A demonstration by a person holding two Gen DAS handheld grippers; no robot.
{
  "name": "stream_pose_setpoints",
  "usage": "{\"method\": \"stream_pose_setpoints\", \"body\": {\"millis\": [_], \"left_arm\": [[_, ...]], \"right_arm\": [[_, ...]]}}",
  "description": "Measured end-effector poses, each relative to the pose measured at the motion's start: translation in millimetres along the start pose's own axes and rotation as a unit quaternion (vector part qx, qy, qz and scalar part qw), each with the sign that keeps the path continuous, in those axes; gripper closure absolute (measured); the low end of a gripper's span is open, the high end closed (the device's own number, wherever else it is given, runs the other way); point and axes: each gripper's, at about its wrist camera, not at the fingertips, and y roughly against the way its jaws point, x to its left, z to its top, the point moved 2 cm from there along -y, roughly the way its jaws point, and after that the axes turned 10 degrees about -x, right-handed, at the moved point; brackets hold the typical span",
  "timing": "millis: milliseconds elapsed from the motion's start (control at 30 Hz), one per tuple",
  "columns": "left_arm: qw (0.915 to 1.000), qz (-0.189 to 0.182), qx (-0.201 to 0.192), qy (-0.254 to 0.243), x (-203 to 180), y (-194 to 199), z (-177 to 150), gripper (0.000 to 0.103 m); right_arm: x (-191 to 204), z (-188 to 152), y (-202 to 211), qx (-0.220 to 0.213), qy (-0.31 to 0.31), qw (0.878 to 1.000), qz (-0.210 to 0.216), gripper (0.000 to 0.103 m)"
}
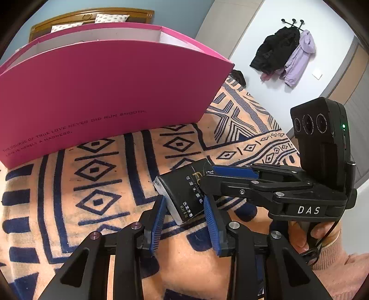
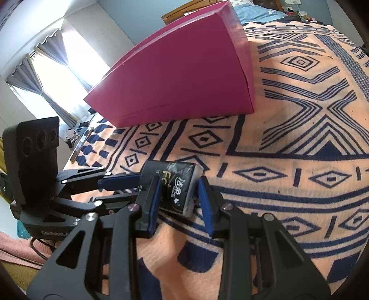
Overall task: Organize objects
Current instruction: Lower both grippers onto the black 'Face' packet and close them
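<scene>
A black tissue packet (image 1: 184, 192) with white and gold print lies on the patterned blanket (image 1: 92, 180). My left gripper (image 1: 184, 207) is open, its blue pads on either side of the packet's near end. My right gripper (image 2: 178, 191) is open too and straddles the same packet (image 2: 178, 184) from the other side; it shows in the left wrist view (image 1: 230, 177) with a blue pad at the packet's far end. The left gripper shows in the right wrist view (image 2: 122, 182). A large open pink box (image 1: 103, 92) stands just beyond, also in the right wrist view (image 2: 180, 69).
The orange and navy blanket (image 2: 288, 138) covers the bed. A wooden headboard (image 1: 92, 16) with pillows is behind the box. Coats (image 1: 283, 55) hang on the wall at right. A curtained window (image 2: 53, 69) is at left.
</scene>
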Motion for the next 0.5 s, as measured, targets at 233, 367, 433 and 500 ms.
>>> {"method": "stream_pose_setpoints", "body": {"millis": [233, 367, 433, 500], "left_arm": [[0.9999, 0.010, -0.005, 0.000, 3.1, -0.3, 4.7, 0.069], [0.9999, 0.012, -0.010, -0.004, 1.8, 1.4, 6.8, 0.069], [0.9998, 0.011, -0.014, -0.006, 0.8, 3.4, 7.7, 0.069], [0.9998, 0.009, -0.017, -0.007, -0.2, 5.3, 8.8, 0.069]], "right_arm": [[-1.2, 5.3, -3.3, 0.002, -0.005, 1.000, 0.003, 0.067], [0.8, 6.5, -3.9, 0.000, 0.001, 1.000, 0.000, 0.067], [1.4, 7.0, -4.6, -0.002, 0.002, 1.000, 0.001, 0.067], [1.6, 7.5, -4.0, -0.004, 0.002, 1.000, 0.001, 0.067]]}}
